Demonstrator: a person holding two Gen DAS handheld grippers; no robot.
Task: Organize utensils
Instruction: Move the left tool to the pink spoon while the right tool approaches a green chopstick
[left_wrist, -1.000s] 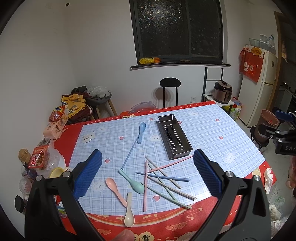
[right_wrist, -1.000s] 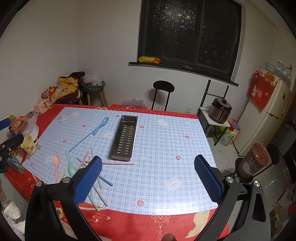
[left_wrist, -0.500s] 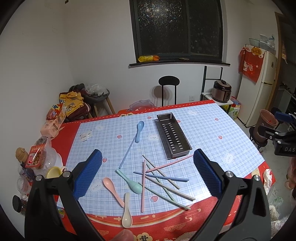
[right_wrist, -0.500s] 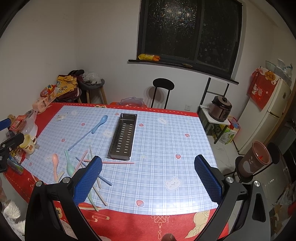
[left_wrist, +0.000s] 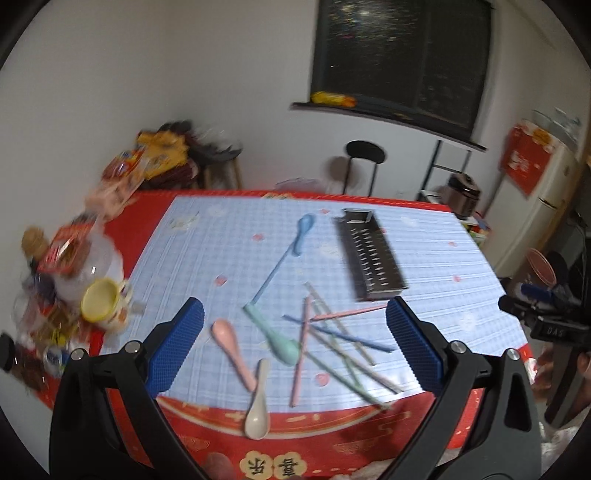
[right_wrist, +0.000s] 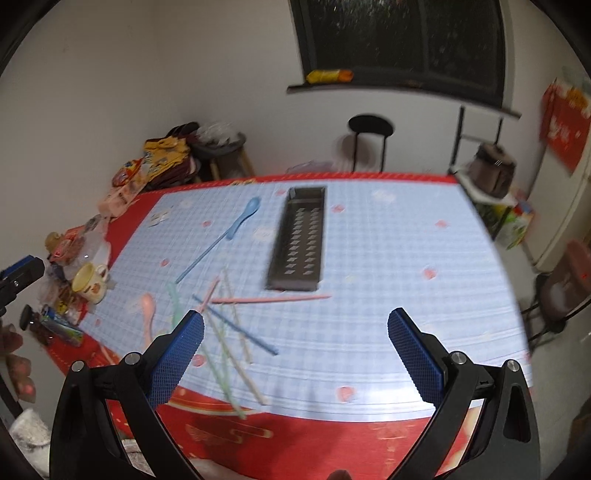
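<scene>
A perforated metal utensil tray (left_wrist: 369, 254) (right_wrist: 301, 238) lies on the blue checked table cloth. In front of it lie several crossed pastel chopsticks (left_wrist: 332, 339) (right_wrist: 229, 332). Left of them lie a pink spoon (left_wrist: 231, 345), a green spoon (left_wrist: 275, 338) and a beige spoon (left_wrist: 258, 402). A blue spoon (left_wrist: 301, 230) (right_wrist: 243, 216) lies farther back. My left gripper (left_wrist: 293, 349) is open and empty above the spoons at the table's near edge. My right gripper (right_wrist: 295, 356) is open and empty above the cloth right of the chopsticks.
A yellow cup (left_wrist: 101, 304) (right_wrist: 88, 282), bottles and snack packets crowd the table's left edge. A black stool (left_wrist: 364, 162) stands behind the table. A rice cooker (right_wrist: 491, 171) and a fridge (left_wrist: 535, 206) stand at the right.
Both grippers have dropped lower and closer to the table, which now looks larger and blurred. The left view swung left, the right view swung toward the chopsticks. Both stay open.
</scene>
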